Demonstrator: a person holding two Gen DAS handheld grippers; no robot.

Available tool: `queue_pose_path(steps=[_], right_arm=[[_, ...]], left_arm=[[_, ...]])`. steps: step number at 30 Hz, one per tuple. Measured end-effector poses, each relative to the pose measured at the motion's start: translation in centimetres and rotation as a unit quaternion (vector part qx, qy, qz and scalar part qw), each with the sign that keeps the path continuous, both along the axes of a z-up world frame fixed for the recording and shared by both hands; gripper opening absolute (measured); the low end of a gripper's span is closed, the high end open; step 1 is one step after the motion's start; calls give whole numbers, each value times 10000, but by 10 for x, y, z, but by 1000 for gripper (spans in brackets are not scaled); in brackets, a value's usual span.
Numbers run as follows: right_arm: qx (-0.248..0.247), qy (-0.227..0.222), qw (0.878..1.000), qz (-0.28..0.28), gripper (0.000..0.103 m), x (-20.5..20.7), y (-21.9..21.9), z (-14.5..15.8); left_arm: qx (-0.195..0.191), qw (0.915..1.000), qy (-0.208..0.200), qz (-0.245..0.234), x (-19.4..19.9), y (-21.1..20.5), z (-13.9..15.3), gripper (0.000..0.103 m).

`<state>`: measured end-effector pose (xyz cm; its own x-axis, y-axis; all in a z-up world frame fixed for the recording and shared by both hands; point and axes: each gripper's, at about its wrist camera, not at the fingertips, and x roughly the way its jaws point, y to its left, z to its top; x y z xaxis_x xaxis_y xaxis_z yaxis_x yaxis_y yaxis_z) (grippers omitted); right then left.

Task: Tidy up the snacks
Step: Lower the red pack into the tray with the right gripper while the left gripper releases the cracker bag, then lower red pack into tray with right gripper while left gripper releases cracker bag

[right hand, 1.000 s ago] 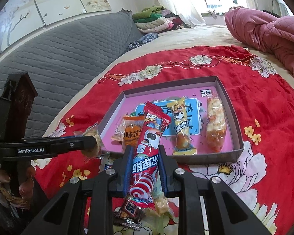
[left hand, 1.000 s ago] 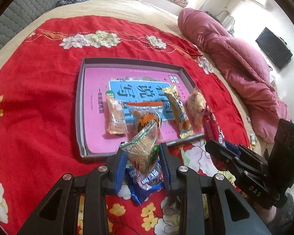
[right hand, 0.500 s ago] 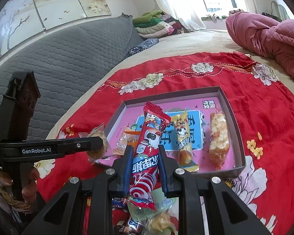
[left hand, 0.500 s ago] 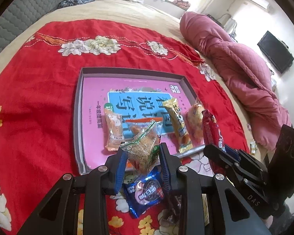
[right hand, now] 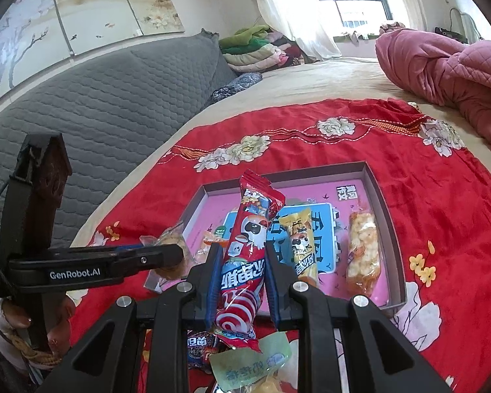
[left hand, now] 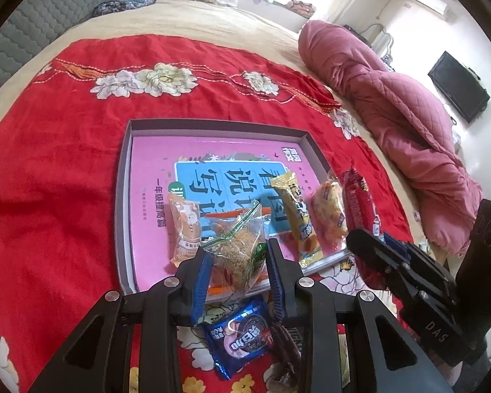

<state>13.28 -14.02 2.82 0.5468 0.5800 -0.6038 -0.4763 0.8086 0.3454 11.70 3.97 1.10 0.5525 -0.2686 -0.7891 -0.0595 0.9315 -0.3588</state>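
My left gripper (left hand: 239,263) is shut on a clear packet of brown crumbly snack (left hand: 239,245), held over the near edge of the grey tray (left hand: 124,196) with its pink lining. In the tray lie a pale wrapped cake (left hand: 185,229), a yellow bar (left hand: 298,219) and a puffed-rice packet (left hand: 330,213). An orange packet lies mostly hidden under the held snack. My right gripper (right hand: 242,281) is shut on a long red snack stick (right hand: 245,258), upright before the tray (right hand: 376,193). The yellow bar (right hand: 302,249) and rice packet (right hand: 363,255) show beyond it.
Loose snacks lie on the red floral cloth (left hand: 49,150) near me: a blue cookie packet (left hand: 242,337) and a pale green packet (right hand: 248,363). A pink quilt (left hand: 392,104) is heaped at the right, a grey padded headboard (right hand: 98,108) at the left.
Both grippers have drifted slightly forward toward the tray with their snacks still held. The blue cookie packet now shows more fully below the left fingers.
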Motion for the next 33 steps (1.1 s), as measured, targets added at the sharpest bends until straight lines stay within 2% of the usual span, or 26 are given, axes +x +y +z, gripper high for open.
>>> queue_pose_path(steps=[7, 16, 33], right_arm=[[-139, 7, 9999, -60, 25, 5, 6, -2], [-284, 95, 9995, -48, 25, 10, 19, -10], [-397, 374, 9984, -131, 25, 25, 26, -32]], left_arm=[[156, 9998, -79, 8, 4, 8, -6, 33], [132, 9998, 116, 44, 8, 22, -23, 33], [184, 9993, 324, -67, 10, 20, -38, 33]])
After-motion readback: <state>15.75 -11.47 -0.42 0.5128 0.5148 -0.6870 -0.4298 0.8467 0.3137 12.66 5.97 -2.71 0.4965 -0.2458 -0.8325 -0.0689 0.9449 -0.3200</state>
